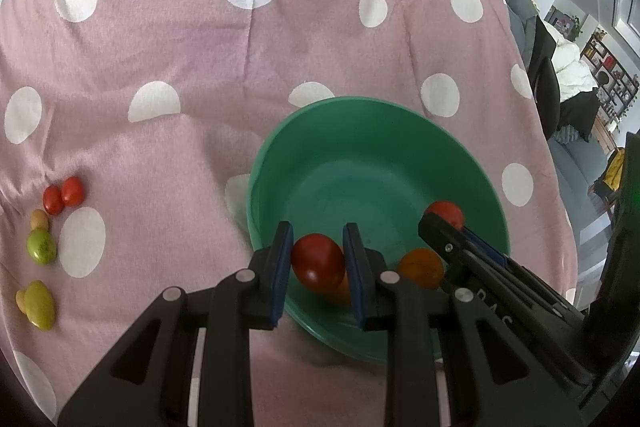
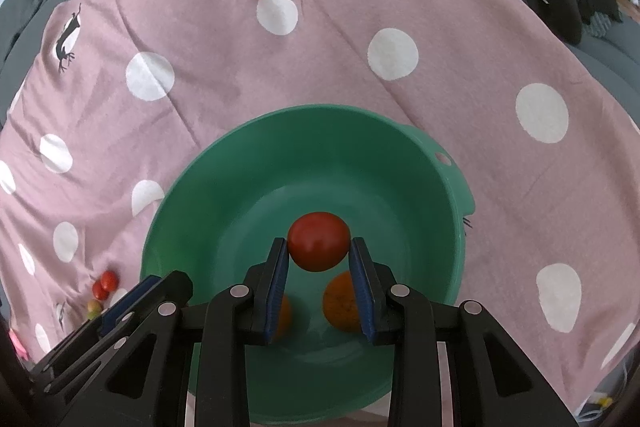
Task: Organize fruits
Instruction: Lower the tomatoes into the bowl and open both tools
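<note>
Smooth green plastic bowl [image 2: 436, 203] on matt pink dotted cloth [image 2: 320, 67]; glossy red tomato [image 2: 318, 246]

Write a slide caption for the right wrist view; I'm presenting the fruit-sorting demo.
Right tongs hold a red tomato over the green bowl, two orange fruits below.

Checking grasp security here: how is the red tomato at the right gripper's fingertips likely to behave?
The red tomato looks smooth and round and sits at the very tips of the right gripper, so it may slip. If dropped, it would probably roll down the curved wall of the green bowl toward the orange fruit.
</note>
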The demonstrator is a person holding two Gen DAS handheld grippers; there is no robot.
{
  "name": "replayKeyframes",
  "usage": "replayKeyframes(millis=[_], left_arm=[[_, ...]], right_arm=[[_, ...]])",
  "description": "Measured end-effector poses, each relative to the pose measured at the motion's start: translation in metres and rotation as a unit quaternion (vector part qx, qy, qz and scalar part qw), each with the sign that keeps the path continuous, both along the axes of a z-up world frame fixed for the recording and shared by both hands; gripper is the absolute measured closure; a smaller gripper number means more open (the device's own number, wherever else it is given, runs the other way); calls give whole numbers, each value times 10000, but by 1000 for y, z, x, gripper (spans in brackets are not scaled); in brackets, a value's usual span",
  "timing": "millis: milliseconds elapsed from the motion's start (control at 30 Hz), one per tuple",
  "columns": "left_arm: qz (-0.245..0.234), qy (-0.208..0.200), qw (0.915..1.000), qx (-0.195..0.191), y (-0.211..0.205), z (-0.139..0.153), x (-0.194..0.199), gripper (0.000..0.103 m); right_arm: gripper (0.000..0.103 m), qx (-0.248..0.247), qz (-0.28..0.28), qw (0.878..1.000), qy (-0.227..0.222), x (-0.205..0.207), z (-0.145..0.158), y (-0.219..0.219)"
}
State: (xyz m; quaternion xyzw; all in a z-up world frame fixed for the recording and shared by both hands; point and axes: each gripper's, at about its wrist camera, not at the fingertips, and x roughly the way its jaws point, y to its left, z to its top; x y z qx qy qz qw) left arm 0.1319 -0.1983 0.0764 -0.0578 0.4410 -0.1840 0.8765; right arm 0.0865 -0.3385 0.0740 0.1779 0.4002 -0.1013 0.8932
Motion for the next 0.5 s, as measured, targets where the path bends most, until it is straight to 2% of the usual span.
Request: replayKeyframes(millis=[500], left_arm=[[11,1,10000,-10,0,0,-1,78]], right_arm=[[69,-3,-32,10000,7,-1,0,1]])
